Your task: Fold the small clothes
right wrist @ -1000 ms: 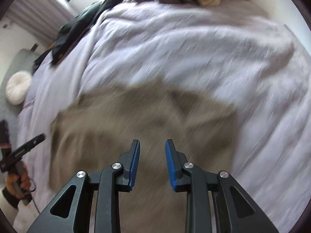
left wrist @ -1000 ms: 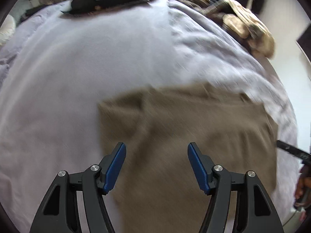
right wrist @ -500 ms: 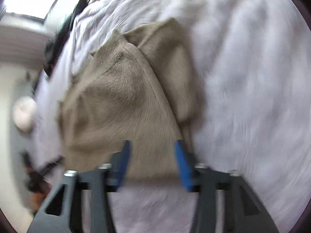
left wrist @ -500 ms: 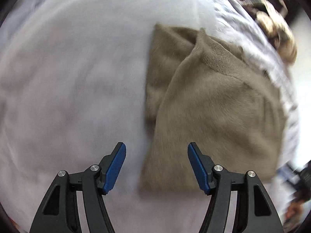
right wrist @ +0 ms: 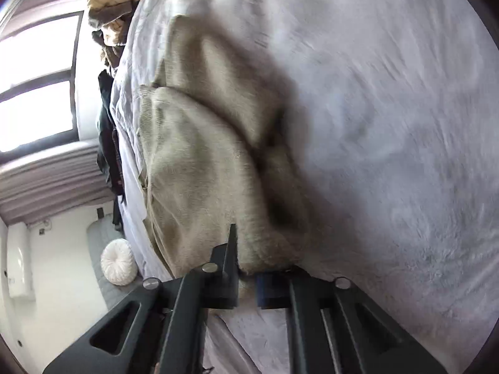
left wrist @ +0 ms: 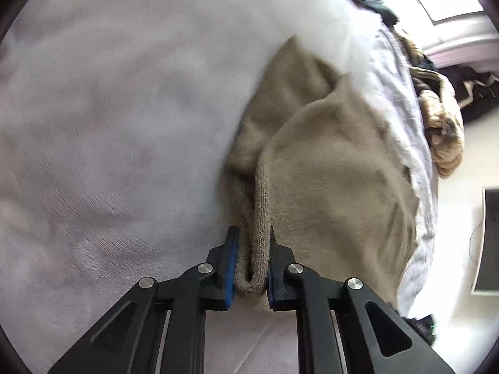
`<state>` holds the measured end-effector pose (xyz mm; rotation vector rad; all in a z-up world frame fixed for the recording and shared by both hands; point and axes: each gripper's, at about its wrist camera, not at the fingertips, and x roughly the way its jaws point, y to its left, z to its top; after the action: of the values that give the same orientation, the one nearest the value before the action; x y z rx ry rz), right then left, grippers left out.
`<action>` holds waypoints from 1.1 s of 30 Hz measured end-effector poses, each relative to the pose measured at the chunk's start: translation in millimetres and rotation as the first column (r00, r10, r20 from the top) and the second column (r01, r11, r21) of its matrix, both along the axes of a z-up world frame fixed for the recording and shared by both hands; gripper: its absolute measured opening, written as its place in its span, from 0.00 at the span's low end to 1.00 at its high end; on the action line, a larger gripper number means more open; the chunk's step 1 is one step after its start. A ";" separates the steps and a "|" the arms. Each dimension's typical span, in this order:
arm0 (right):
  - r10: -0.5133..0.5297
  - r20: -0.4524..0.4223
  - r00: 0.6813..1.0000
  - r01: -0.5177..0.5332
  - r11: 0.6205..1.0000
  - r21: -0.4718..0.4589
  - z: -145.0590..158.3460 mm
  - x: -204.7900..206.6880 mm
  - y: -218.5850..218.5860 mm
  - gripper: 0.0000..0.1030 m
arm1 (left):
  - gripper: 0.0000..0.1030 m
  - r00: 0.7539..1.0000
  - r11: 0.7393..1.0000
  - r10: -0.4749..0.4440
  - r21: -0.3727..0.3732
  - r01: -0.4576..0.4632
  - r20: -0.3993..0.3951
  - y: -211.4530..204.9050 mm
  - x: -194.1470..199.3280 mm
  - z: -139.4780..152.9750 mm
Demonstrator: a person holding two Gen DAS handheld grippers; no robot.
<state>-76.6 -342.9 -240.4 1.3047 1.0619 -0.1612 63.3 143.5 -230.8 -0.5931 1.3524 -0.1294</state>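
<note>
A tan knit sweater point(left wrist: 327, 168) lies on a pale grey bed cover point(left wrist: 109, 124), partly folded with one layer over another. My left gripper point(left wrist: 251, 249) is shut on the sweater's ribbed hem edge, which bunches between the blue pads. In the right wrist view the same sweater point(right wrist: 199, 168) stretches away from my right gripper point(right wrist: 246, 268), which is shut on its near edge; the right finger is buried under the cloth.
A beige knit garment point(left wrist: 443, 127) and dark clothes point(left wrist: 374, 3) lie at the far edge of the bed. In the right wrist view a window point(right wrist: 34, 84), a white round cushion point(right wrist: 118, 261) on the floor and dark clothes point(right wrist: 107, 143) at the bed edge show on the left.
Both grippers were open above the sweater. They dropped to opposite ends of its near edge and closed on the cloth, lifting the edge into a ridge.
</note>
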 end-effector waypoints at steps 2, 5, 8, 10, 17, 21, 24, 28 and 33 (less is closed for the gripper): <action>0.087 0.021 0.996 -0.085 0.993 -0.081 24.1 6.3 2.5 0.08 | 0.16 0.994 0.995 -0.083 0.063 0.078 0.068 -9.8 -2.5 19.0; 0.166 -0.003 0.986 -0.164 0.972 -0.168 36.8 9.7 6.5 0.08 | 0.16 0.987 0.984 -0.140 0.118 0.130 0.080 -13.6 -8.7 19.2; 0.189 -0.128 0.974 -0.210 0.960 -0.185 3.3 9.0 3.9 0.08 | 0.18 0.991 0.979 -0.134 0.159 0.131 0.004 -3.5 -10.2 -11.4; 0.188 -0.172 0.967 -0.214 0.966 -0.146 -16.3 -0.3 1.7 0.09 | 0.31 0.992 0.973 -0.127 0.191 0.128 -0.015 1.6 -12.6 -16.2; 0.141 -0.172 0.975 -0.178 0.958 -0.224 24.0 -30.4 -6.2 0.17 | 0.31 0.978 0.939 -0.206 0.290 0.187 0.035 22.1 -11.8 29.2; 0.257 -0.100 0.961 -0.276 0.911 -0.306 55.0 1.6 -3.5 0.18 | 0.31 0.950 0.940 -0.281 0.238 0.245 0.132 -2.2 29.2 50.1; 0.299 -0.078 0.951 -0.307 0.895 -0.322 52.7 42.4 2.6 0.17 | 0.31 0.927 0.932 -0.332 0.211 0.294 0.175 -38.5 66.8 49.8; 0.342 -0.079 0.936 -0.349 0.884 -0.310 37.0 90.1 8.4 0.18 | 0.31 0.910 0.922 -0.374 0.179 0.344 0.179 -71.5 96.9 37.5; 0.370 -0.140 0.918 -0.396 0.871 -0.291 4.7 108.2 6.3 0.16 | 0.31 0.920 0.908 -0.379 0.234 0.348 0.099 -80.6 121.1 0.4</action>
<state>31.6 -336.6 -235.7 0.7860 1.2865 -0.0772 184.4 62.9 -230.4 -0.1413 1.3051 -0.3213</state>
